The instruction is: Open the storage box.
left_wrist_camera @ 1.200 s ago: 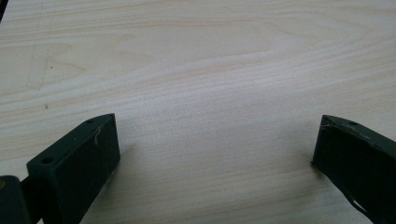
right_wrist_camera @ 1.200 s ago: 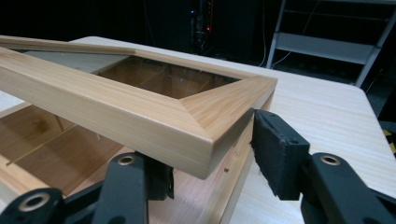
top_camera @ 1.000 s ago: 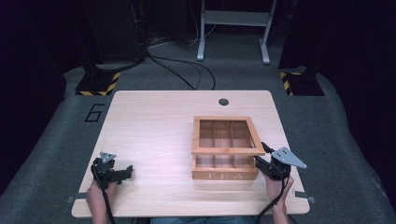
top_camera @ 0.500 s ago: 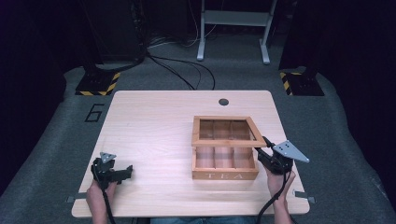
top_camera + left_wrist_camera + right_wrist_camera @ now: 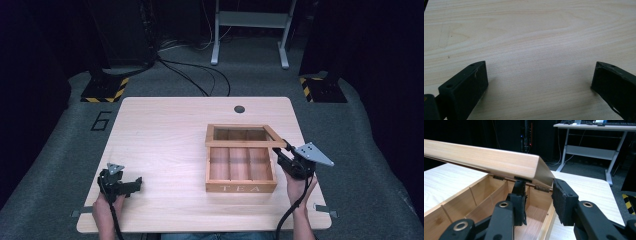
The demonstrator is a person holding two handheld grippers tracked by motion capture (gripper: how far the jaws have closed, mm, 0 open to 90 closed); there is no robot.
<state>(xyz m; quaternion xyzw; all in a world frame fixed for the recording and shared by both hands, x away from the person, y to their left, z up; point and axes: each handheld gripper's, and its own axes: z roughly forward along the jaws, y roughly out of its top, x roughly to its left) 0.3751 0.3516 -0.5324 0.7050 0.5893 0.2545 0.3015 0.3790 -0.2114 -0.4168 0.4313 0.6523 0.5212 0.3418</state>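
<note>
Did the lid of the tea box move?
Yes. The lid has lifted away from the box's front wall, gripped by the right gripper, and the compartments show.

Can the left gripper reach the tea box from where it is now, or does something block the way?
Probably yes. The left gripper rests at the near left with jaws open, and only bare table lies between it and the tea box. The right gripper holds the lid at the far side.

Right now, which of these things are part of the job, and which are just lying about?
In the job:
- tea box
- its lid, half raised
- right gripper, clamped on the lid's corner

Lying about:
- left gripper, open over the table
- floor cables
</note>
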